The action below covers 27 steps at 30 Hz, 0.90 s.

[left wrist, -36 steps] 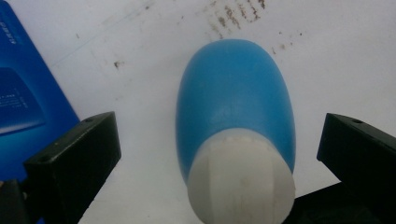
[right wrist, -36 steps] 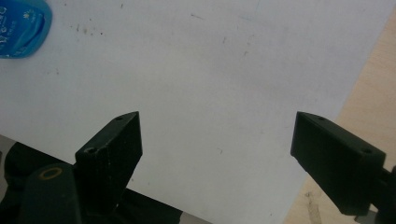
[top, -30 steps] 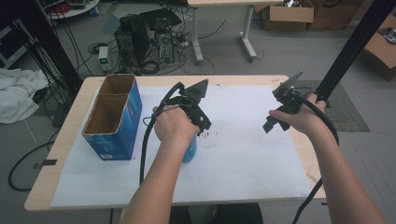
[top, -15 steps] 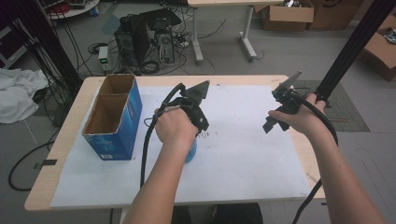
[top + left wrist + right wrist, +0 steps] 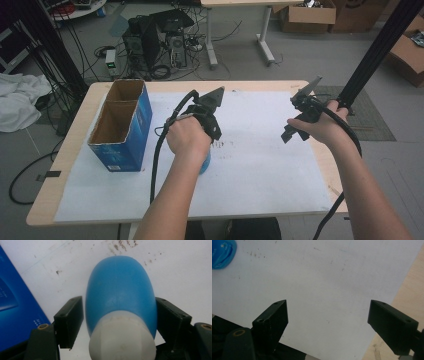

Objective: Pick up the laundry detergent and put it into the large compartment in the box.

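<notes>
1. The work in hand looks like picking up the blue, rounded plastic bottle with a white cap [image 5: 120, 297]. The reach is done, and the grasp seems all but made; lifting it and carrying it somewhere, perhaps to the open blue cardboard box [image 5: 120, 127] nearby, is left.
2. The left tool [image 5: 119, 320] has its jaws just closing in on the bottle. In the left gripper view the two black pads [image 5: 71, 317] flank the blue body just above the cap, touching it or nearly so on both sides; I judge them clamped on it.
3. The bottle lies on the white paper sheet [image 5: 260, 165] that covers the wooden bench [image 5: 55, 170], cap toward the left tool, blue end pointing away. In the high view it peeks out under the left hand [image 5: 187, 137], just right of the box.
4. The right tool [image 5: 328, 320] has its jaws wide apart with nothing between them, held over bare paper near the bench's right edge, well apart from the bottle.
</notes>
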Each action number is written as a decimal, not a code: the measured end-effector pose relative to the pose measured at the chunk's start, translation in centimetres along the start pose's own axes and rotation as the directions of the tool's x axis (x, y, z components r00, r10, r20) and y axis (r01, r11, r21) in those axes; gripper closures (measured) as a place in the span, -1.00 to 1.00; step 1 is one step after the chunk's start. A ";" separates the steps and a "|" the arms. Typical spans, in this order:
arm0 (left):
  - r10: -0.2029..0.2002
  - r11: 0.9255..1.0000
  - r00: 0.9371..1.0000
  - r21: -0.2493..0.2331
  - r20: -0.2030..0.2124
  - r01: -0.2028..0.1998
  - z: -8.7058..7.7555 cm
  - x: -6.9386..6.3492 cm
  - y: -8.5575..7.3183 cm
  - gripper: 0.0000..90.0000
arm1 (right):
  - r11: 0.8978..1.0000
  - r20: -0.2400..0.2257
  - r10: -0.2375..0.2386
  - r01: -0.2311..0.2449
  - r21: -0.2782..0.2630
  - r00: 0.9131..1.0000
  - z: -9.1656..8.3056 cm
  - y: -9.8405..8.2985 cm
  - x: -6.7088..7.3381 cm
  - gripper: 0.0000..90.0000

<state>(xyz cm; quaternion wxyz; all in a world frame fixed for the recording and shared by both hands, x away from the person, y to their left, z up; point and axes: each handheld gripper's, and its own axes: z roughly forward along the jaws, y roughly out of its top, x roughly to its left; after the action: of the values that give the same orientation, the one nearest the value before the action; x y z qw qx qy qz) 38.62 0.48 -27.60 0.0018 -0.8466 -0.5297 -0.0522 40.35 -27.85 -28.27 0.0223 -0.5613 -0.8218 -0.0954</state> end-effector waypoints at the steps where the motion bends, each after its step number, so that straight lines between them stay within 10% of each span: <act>1: -0.001 1.000 1.000 0.001 -0.003 0.001 0.0 0.0 0.0 -0.32 | 1.000 -0.001 0.001 -0.001 0.000 1.000 0.0 0.0 0.0 -0.63; 27: 0.044 0.999 0.999 0.008 0.009 -0.044 -0.3 0.2 -0.1 -0.16 | 1.000 -0.003 -0.006 0.006 -0.003 1.000 -0.1 0.0 0.0 -0.63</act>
<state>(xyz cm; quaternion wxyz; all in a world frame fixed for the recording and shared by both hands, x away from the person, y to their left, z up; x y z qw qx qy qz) 38.62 0.70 -27.27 0.0041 -0.8583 -0.5110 -0.0459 40.34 -27.88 -28.21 0.0226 -0.5586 -0.8234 -0.0976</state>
